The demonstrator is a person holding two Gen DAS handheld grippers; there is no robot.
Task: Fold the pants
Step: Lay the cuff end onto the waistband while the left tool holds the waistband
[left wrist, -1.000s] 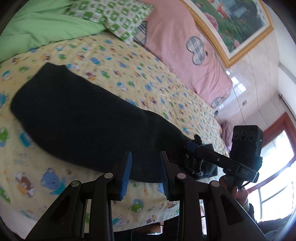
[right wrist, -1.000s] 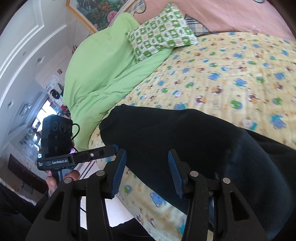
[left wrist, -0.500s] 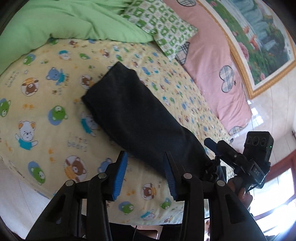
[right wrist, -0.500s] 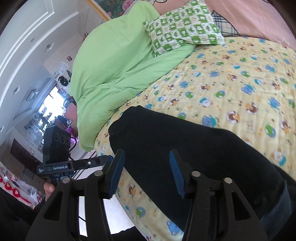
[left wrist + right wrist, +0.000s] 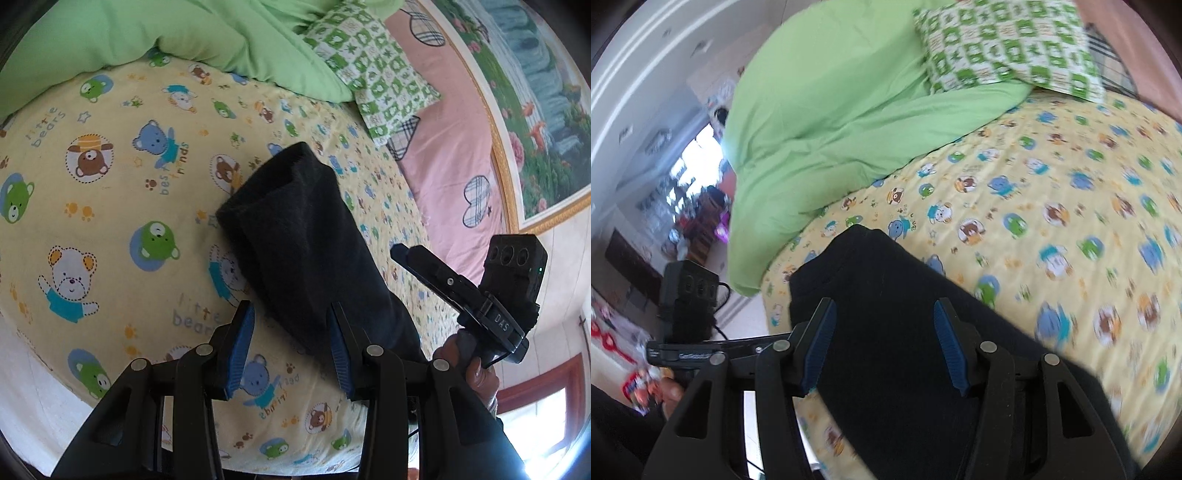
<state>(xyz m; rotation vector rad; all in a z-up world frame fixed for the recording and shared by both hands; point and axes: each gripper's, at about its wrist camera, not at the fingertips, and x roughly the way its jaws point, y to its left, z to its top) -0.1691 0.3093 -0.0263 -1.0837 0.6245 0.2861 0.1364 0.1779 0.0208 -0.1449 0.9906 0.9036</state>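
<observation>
Dark pants [image 5: 306, 251] lie folded lengthwise as one long strip on the yellow bear-print bed sheet [image 5: 110, 206]. My left gripper [image 5: 291, 347] is open and empty, above the near edge of the strip. In the right wrist view the pants [image 5: 886, 332] fill the lower middle. My right gripper [image 5: 882, 343] is open and empty, hovering over the pants. The right gripper's body shows at the right of the left wrist view [image 5: 480, 295]. The left gripper's body shows at the left of the right wrist view [image 5: 687, 332].
A green duvet [image 5: 831, 110] is heaped at the head of the bed. A green checked pillow [image 5: 1008, 48] lies on it. A pink cover [image 5: 450, 129] runs under a framed picture [image 5: 535, 92]. The bed edge [image 5: 44, 406] drops to the floor.
Both grippers have pulled back and up from the pants. The left view has swung towards the pants' far end. Both stay open.
</observation>
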